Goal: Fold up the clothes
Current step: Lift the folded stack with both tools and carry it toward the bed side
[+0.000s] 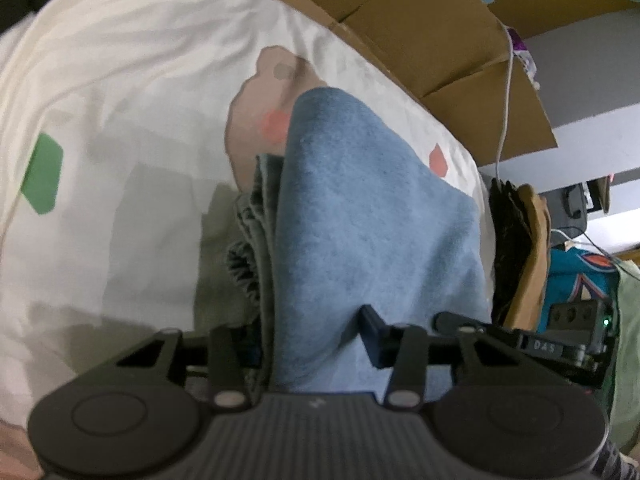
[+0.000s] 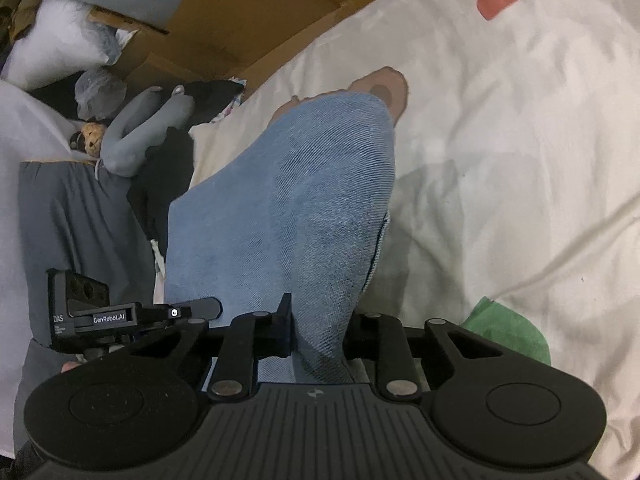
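As both tongs clamp it | blue garment [image 1: 360, 208] drapes forward onto bedsheet [image 1: 120, 80]

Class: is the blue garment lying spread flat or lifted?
Lifted: the blue garment hangs bunched from both jaws above the white sheet.

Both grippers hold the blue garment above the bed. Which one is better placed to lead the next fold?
Probably the right gripper: it pinches one smooth layer of the blue garment. The left gripper also grips bunched grey fabric.
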Tool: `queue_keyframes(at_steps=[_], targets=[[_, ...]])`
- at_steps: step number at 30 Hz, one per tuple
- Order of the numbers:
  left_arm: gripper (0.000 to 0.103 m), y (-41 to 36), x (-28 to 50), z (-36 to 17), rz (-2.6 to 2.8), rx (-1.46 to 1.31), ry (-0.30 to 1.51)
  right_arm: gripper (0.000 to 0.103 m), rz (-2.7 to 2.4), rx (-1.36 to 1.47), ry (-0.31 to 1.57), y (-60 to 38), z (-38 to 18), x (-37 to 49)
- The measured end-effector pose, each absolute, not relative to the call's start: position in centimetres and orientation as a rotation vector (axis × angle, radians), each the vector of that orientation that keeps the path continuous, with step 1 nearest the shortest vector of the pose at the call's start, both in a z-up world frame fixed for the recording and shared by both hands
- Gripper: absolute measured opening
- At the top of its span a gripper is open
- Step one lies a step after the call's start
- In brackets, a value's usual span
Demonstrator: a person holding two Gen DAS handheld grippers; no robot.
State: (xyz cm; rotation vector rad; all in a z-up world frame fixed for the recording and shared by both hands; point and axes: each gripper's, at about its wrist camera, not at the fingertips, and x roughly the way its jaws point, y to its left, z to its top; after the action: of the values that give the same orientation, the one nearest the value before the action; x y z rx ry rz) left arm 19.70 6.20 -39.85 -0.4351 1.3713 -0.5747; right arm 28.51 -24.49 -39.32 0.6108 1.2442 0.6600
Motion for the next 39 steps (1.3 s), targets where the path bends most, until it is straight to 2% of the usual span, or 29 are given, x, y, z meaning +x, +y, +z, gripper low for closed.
queue_keyframes(at_steps=[14,20,39], targets=[[0.045,4.3,19.5,-33.9,-0.554,-0.387,1.314,0.021,0.661,0.61,1.148,-25.1,-33.9,27.7],[0.044,3.8,19.7,-29.5,-0.513,-0.378,1.308,0.021,0.659,0.589,1.118,-24.4,-29.9,27.9],[0.044,2.2,16.8,-8.4,-0.525,-0.385,1.157,0.021,0.715,0.491,0.909,-25.8,-6.7,25.5]])
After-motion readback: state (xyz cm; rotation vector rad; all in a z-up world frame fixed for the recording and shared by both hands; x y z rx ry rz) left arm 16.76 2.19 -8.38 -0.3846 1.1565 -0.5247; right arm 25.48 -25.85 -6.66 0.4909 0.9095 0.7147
